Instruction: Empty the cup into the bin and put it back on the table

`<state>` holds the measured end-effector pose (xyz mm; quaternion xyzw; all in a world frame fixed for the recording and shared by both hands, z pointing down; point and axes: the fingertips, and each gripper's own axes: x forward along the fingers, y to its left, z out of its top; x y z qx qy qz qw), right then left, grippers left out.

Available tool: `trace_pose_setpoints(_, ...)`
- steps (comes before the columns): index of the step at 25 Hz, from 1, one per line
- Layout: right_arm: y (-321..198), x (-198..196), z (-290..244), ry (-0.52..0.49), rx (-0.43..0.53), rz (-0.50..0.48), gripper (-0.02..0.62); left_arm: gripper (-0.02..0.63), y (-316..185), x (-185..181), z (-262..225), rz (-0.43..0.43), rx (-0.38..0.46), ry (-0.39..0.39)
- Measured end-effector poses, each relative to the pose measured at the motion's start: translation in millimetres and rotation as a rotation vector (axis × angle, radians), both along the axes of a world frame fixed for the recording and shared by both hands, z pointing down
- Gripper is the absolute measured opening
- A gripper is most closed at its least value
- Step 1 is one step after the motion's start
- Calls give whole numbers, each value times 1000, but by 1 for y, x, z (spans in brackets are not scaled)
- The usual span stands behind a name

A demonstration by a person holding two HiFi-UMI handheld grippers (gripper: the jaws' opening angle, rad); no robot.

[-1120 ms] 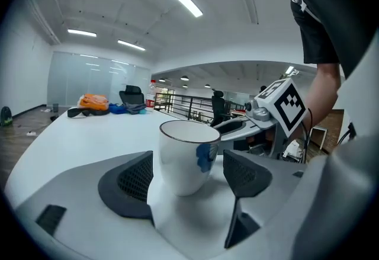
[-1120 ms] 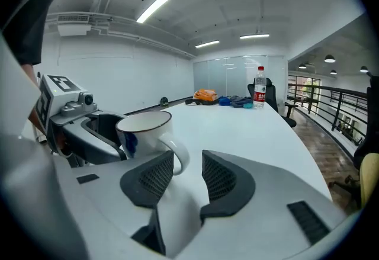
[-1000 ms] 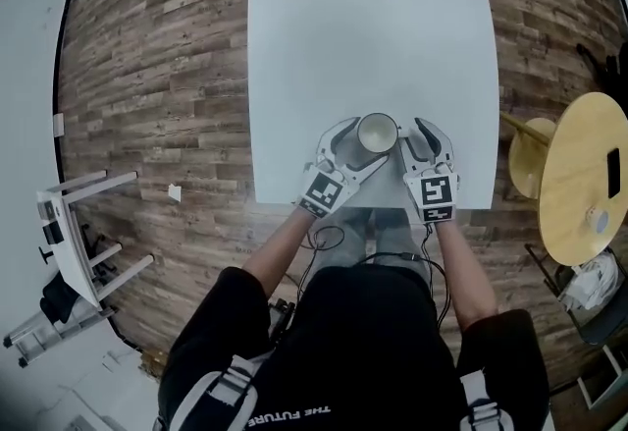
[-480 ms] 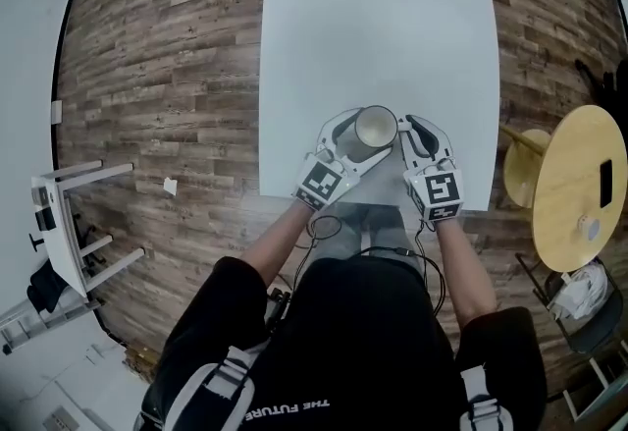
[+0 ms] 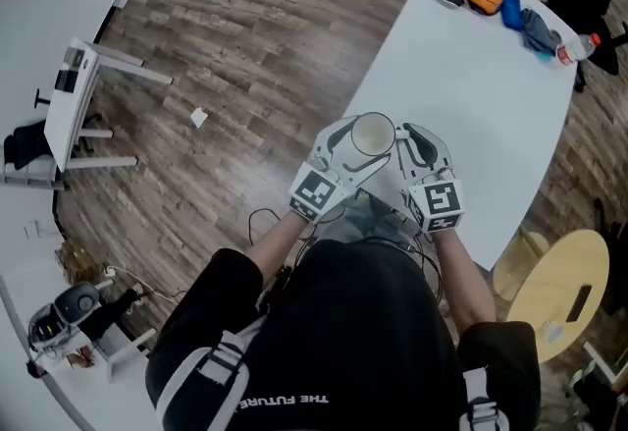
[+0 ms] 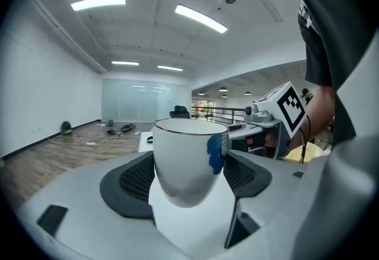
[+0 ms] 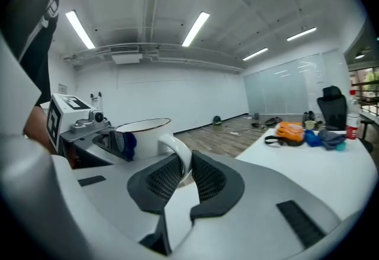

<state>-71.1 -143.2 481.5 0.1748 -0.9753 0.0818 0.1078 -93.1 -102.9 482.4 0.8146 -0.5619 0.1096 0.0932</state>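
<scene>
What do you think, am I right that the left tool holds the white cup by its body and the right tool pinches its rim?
Not quite. The right tool pinches the handle of the white cup, not its rim; the right gripper view shows the handle between its pads. The left tool does hold the cup by its body.

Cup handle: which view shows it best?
Right gripper view: the handle sits pinched in the right claw, whose jaws have just been closing. Left gripper view shows only the white cup's body; head view mostly its rim from above.
</scene>
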Motion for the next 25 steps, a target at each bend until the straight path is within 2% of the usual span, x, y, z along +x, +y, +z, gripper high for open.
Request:
trace_pose_setpoints(6,90,-143,-9,-19,-31,-324,57,362,95,-129,-11,-341,-35,-2)
trace_pose_setpoints(10,154,-208,-7,11,-26,-490,57,362,161,-186,-7,-520,-61,9)
trace_pose_setpoints(12,180,-229,2,50,-23,-550,57,362,187,-203,3,-592,-94,42)
trace_pose_setpoints(17,228,-255,57,210,-43,-675,57,362,235,-221,61,-721,-191,280)
trace_pose_setpoints(23,278,-232,168,611,-224,-774,57,362,284,-194,163,-803,-377,666)
trace_pose_setpoints(25,292,-233,202,706,-260,-795,57,362,298,-194,194,-814,-427,751)
